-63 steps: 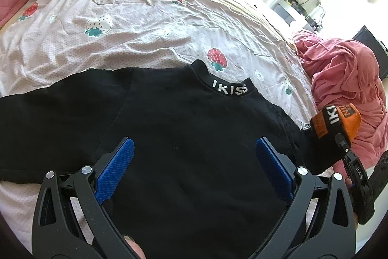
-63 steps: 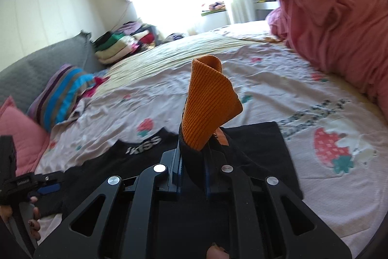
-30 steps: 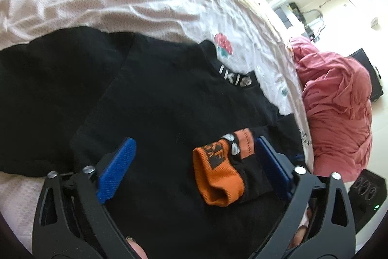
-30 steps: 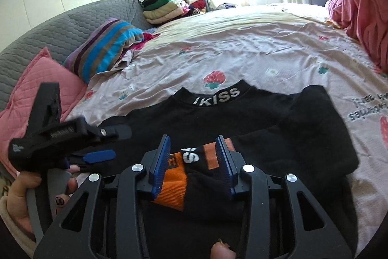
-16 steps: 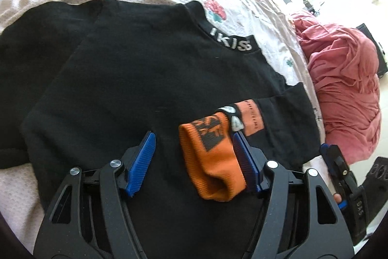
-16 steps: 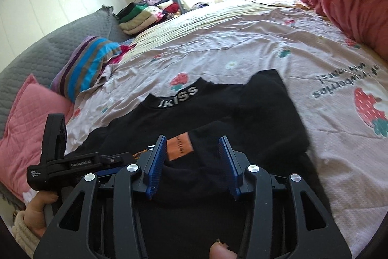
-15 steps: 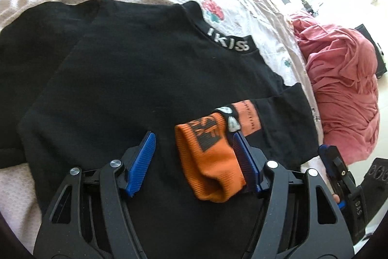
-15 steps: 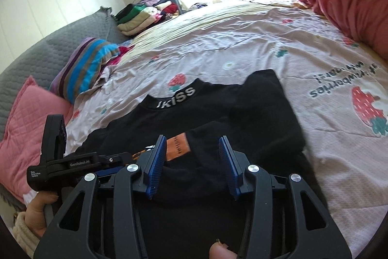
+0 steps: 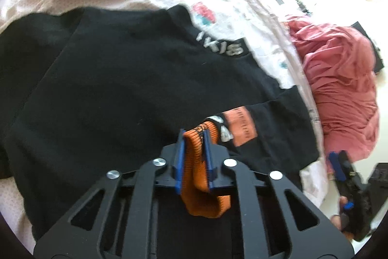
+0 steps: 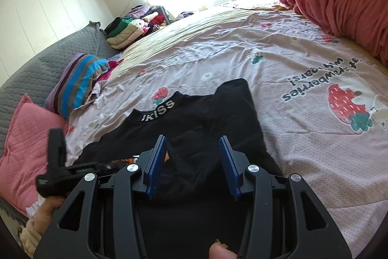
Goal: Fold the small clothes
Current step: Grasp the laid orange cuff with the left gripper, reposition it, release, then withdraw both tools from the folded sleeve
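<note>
A black sweater (image 9: 121, 89) with a white-lettered collar (image 9: 220, 47) lies flat on the bed. Its right sleeve (image 9: 278, 118) is folded across the chest and ends in an orange cuff (image 9: 196, 162). My left gripper (image 9: 194, 135) is shut on the orange cuff. In the right wrist view the sweater (image 10: 218, 118) lies ahead and my right gripper (image 10: 191, 140) is open and empty just above the folded sleeve. The left gripper body (image 10: 63, 162) shows at the left there.
The bed sheet (image 10: 303, 60) is pink with strawberry prints. A red blanket heap (image 9: 339, 89) lies to the right. A striped pillow (image 10: 77, 81), a pink cushion (image 10: 26, 132) and stacked folded clothes (image 10: 131, 28) sit at the left and far side.
My left gripper has closed on the orange cuff. My right gripper let go of the cuff earlier, opened and drew back to the right.
</note>
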A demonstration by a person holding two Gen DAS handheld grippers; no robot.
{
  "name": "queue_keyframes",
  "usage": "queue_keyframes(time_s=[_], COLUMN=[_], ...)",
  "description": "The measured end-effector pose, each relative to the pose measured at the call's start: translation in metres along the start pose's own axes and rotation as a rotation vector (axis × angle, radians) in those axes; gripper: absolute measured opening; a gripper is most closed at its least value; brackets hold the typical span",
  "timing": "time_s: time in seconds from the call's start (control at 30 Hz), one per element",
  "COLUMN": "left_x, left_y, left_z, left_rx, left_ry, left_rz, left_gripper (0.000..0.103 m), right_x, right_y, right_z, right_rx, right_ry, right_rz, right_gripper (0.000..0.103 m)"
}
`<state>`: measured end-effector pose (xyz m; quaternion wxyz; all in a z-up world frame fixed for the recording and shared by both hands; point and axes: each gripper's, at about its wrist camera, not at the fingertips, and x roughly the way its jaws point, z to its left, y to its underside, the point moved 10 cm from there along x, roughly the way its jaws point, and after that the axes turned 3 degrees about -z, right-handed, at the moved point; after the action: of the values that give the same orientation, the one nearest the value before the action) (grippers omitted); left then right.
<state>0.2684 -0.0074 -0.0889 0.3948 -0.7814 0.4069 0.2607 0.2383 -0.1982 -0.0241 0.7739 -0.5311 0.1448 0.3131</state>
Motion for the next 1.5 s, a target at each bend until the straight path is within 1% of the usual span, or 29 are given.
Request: queue_keyframes(time_s=[0.07, 0.17, 0.27, 0.33, 0.4, 0.43, 0.53, 0.67, 0.8, 0.87, 0.93, 1.0, 1.13, 1.2, 1.23, 1.33, 1.4, 1.43, 1.47, 1.5], left_x=[-0.013, -0.039, -0.056, -0.063, -0.072, -0.076, -0.086, -0.091, -0.085, -0.084, -0.085, -0.087, -0.083, -0.077, -0.074, -0.061, -0.050, -0.044, -0.040, -0.034], left_y=[-0.007, -0.020, -0.026, -0.028, -0.030, -0.031, -0.037, -0.041, -0.041, -0.041, -0.041, -0.041, -0.038, -0.035, -0.033, -0.024, -0.017, -0.013, -0.009, -0.004], left_z=[-0.006, -0.012, -0.014, -0.013, -0.010, -0.008, -0.004, 0.007, 0.021, 0.027, 0.029, 0.030, 0.027, 0.026, 0.025, 0.021, 0.021, 0.021, 0.022, 0.025], left_rx=[0.014, 0.046, 0.048, 0.048, 0.046, 0.045, 0.042, 0.024, 0.001, -0.003, -0.013, -0.005, 0.034, 0.064, 0.075, 0.126, 0.161, 0.179, 0.190, 0.195], left_ry=[0.017, 0.007, 0.012, 0.013, 0.004, -0.001, -0.010, -0.025, -0.050, -0.073, -0.066, -0.078, -0.110, -0.137, -0.146, -0.186, -0.211, -0.223, -0.231, -0.245], left_rz=[-0.033, -0.104, -0.138, -0.152, -0.169, -0.178, -0.212, -0.223, -0.186, -0.186, -0.186, -0.191, -0.180, -0.163, -0.156, -0.122, -0.092, -0.071, -0.053, -0.034], left_gripper=[0.005, 0.005, 0.005, 0.004, 0.001, 0.001, 0.001, 0.001, 0.002, 0.002, 0.003, 0.011, 0.018, 0.026, 0.027, 0.032, 0.037, 0.040, 0.045, 0.050], right_x=[0.000, 0.000, 0.002, 0.005, 0.010, 0.013, 0.020, 0.026, 0.031, 0.033, 0.035, 0.036, 0.041, 0.044, 0.047, 0.054, 0.059, 0.063, 0.067, 0.072], right_y=[0.000, 0.000, 0.000, 0.002, 0.006, 0.008, 0.015, 0.019, 0.018, 0.018, 0.019, 0.020, 0.021, 0.023, 0.024, 0.028, 0.031, 0.034, 0.037, 0.041], right_z=[-0.003, -0.004, -0.004, -0.003, -0.002, -0.001, 0.000, 0.001, -0.001, 0.000, 0.002, 0.006, 0.015, 0.020, 0.023, 0.027, 0.027, 0.025, 0.023, 0.018], right_rx=[0.007, -0.005, -0.012, -0.030, -0.071, -0.089, -0.135, -0.171, -0.170, -0.176, -0.185, -0.198, -0.227, -0.245, -0.258, -0.282, -0.293, -0.297, -0.299, -0.301], right_ry=[0.008, 0.020, 0.027, 0.047, 0.076, 0.088, 0.115, 0.134, 0.138, 0.142, 0.140, 0.139, 0.129, 0.123, 0.119, 0.113, 0.115, 0.119, 0.124, 0.138], right_rz=[0.005, 0.007, 0.010, 0.021, 0.039, 0.050, 0.071, 0.080, 0.092, 0.098, 0.101, 0.104, 0.111, 0.122, 0.130, 0.153, 0.167, 0.179, 0.194, 0.215], right_gripper=[0.043, 0.044, 0.044, 0.044, 0.050, 0.052, 0.052, 0.052, 0.052, 0.052, 0.052, 0.052, 0.052, 0.052, 0.053, 0.058, 0.058, 0.061, 0.065, 0.065])
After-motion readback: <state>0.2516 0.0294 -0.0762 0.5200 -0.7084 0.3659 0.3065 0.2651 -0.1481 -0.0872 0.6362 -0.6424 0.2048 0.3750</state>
